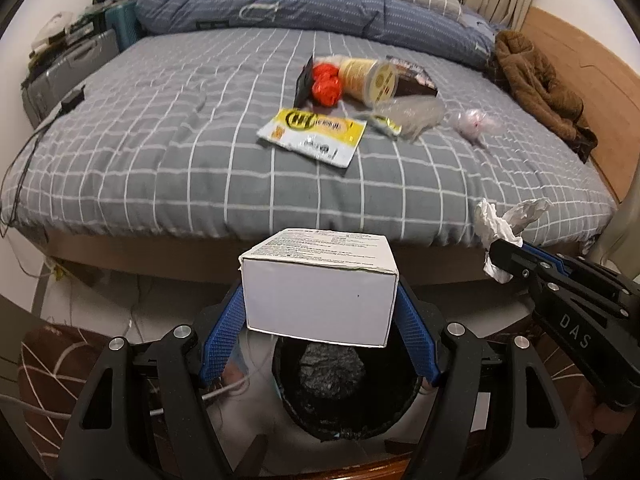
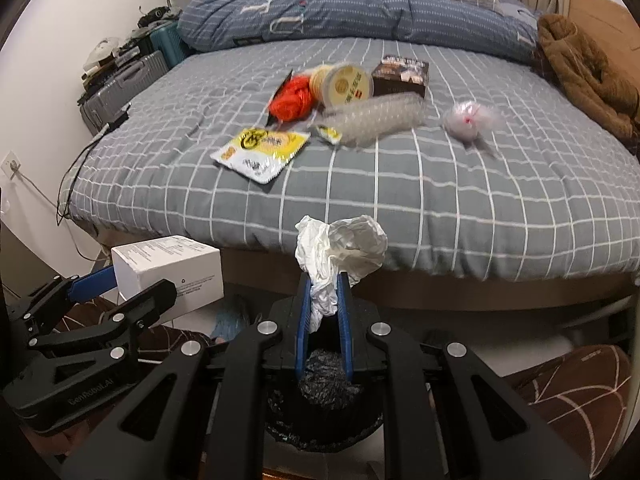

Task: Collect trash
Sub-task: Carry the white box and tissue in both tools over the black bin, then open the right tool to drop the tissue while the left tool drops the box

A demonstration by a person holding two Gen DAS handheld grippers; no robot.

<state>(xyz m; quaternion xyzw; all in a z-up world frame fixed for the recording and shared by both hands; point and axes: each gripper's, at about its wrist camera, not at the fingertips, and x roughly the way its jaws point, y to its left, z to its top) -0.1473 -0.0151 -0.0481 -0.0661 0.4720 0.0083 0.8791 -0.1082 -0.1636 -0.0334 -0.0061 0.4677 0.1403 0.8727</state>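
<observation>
A: Left gripper (image 1: pixel 320 312) clamps the white box (image 1: pixel 318 286) between its blue pads, right above the black-lined bin (image 1: pixel 344 392) at six o'clock.

B: Right gripper (image 2: pixel 325 300) is pinched tight on crumpled tissue (image 2: pixel 340 248), over that bin too (more wrappers (image 2: pixel 262 152) on the bed (image 2: pixel 440 208), twelve o'clock).

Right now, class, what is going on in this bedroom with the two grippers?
A person is clearing trash off the grey checked bed. The left gripper holds a white cardboard box between its blue fingers, above the black lined bin. The right gripper is shut on a crumpled white tissue, over the same bin. A yellow sachet, a round tub and other wrappers lie on the bed.
</observation>
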